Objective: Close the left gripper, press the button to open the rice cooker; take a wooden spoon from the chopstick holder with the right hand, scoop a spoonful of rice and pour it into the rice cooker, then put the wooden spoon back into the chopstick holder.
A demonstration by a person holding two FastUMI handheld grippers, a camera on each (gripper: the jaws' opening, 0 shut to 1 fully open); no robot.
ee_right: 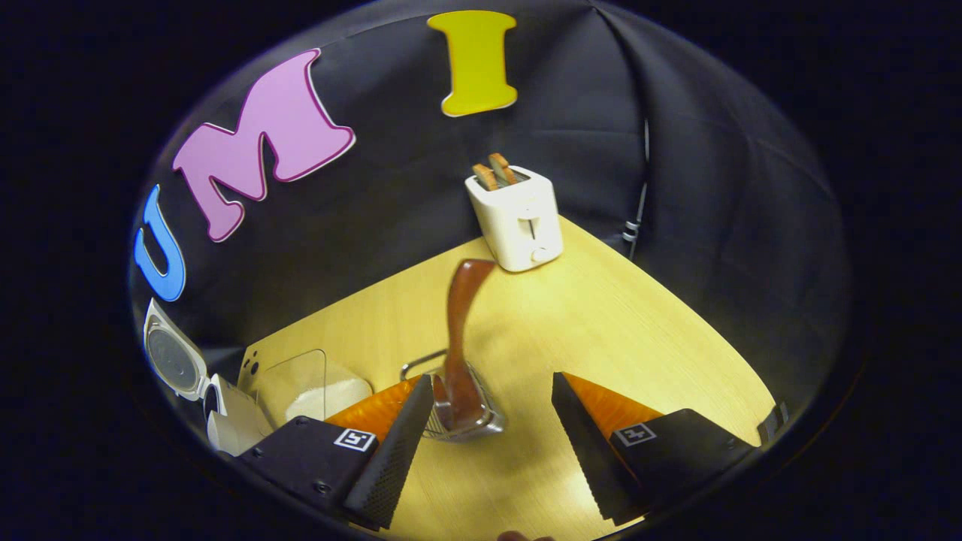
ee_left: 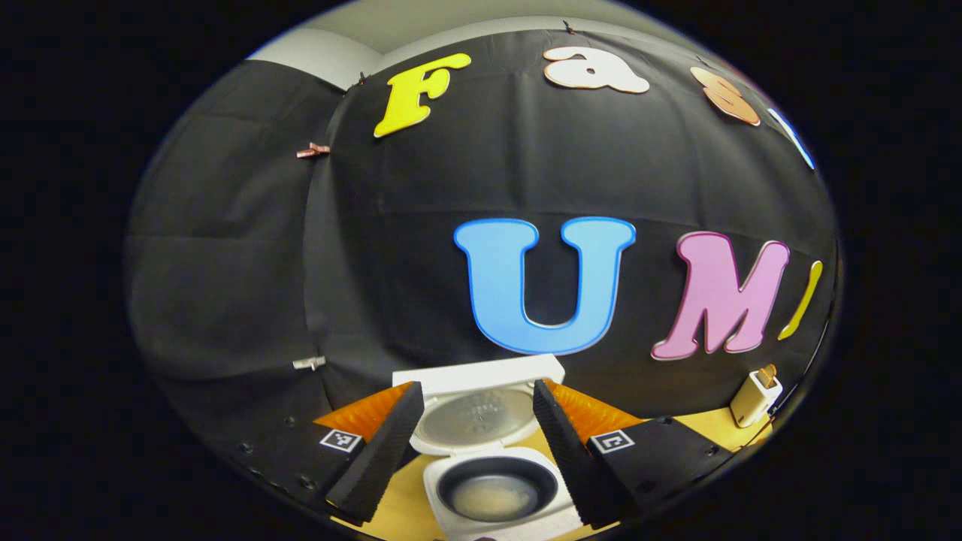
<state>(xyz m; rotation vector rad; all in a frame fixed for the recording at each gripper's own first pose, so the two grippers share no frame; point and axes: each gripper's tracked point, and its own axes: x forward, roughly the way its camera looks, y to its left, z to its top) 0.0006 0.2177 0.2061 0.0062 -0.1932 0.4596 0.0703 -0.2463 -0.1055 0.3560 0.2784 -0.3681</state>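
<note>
Wooden spoon (ee_right: pixel 460 330) stands handle-down in the wire chopstick holder (ee_right: pixel 458 409), bowl end up and leaning toward the toaster (ee_right: pixel 518 218). The right gripper (ee_right: pixel 488 443) is spread wide, holding nothing; the holder sits between its fingers, nearer the left-hand one, and whether that finger touches the wire I cannot tell.

Rice cooker (ee_left: pixel 496 488): lid (ee_left: pixel 477 409) raised, inner pot exposed, a pale patch at the bottom of the pot. Judged to be rice, though glare on the dark lining is possible. The left gripper (ee_left: pixel 473 458) hovers above the cooker with its fingers well apart, empty.

Progress, judged from how things lie: button step done, since the lid is up. With pale matter in the pot and the spoon in the holder, this reads as the end of the task, spoon returned. Same layout would also fit a spoon not yet taken; the pictures alone do not settle it. If the end, nothing is left but to draw the right gripper clear.

Hidden or unclear:
- Clear rice container (ee_right: pixel 308 387), beside the cooker on the holder's side, holds white contents; its front is cut off by the right gripper body.
- Cooker button lies below the view's edge.
- Spoon's lower handle is masked by holder wire and glare.
- Worktop (ee_right: pixel 616 323) bare between holder and toaster.
</note>
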